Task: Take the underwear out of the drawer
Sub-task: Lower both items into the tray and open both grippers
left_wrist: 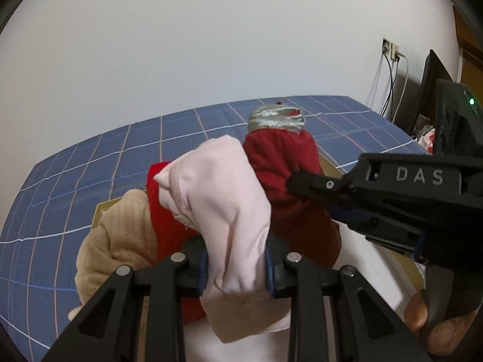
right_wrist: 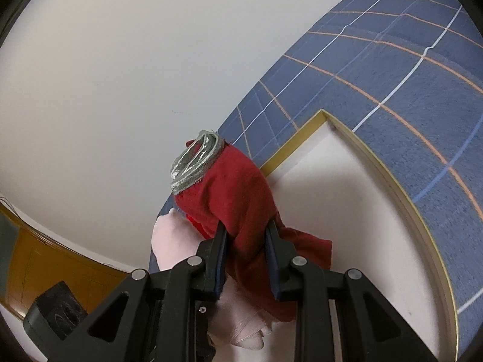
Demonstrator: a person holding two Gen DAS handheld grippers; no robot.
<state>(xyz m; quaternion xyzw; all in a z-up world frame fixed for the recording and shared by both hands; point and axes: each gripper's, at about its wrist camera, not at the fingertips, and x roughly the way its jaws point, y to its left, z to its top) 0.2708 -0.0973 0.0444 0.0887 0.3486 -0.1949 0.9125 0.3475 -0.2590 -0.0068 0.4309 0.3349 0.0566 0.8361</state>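
Pale pink cotton underwear (left_wrist: 229, 205) is clamped by left gripper (left_wrist: 237, 267), frame ctr. Dark red fabric underwear w/ silver waistband (right_wrist: 241, 208) is clamped by right gripper (right_wrist: 246, 267), lower ctr.

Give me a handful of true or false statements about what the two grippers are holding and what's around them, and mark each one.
1. The left gripper is clamped on a pale pink garment. True.
2. The right gripper holds nothing. False: its jaws are shut on a dark red garment.
3. The dark red garment has a silver-grey waistband. True.
4. The bedspread is plain green. False: it is blue with a grid of pale lines.
5. A beige knitted garment shows to the left of the pink one in the left wrist view. True.
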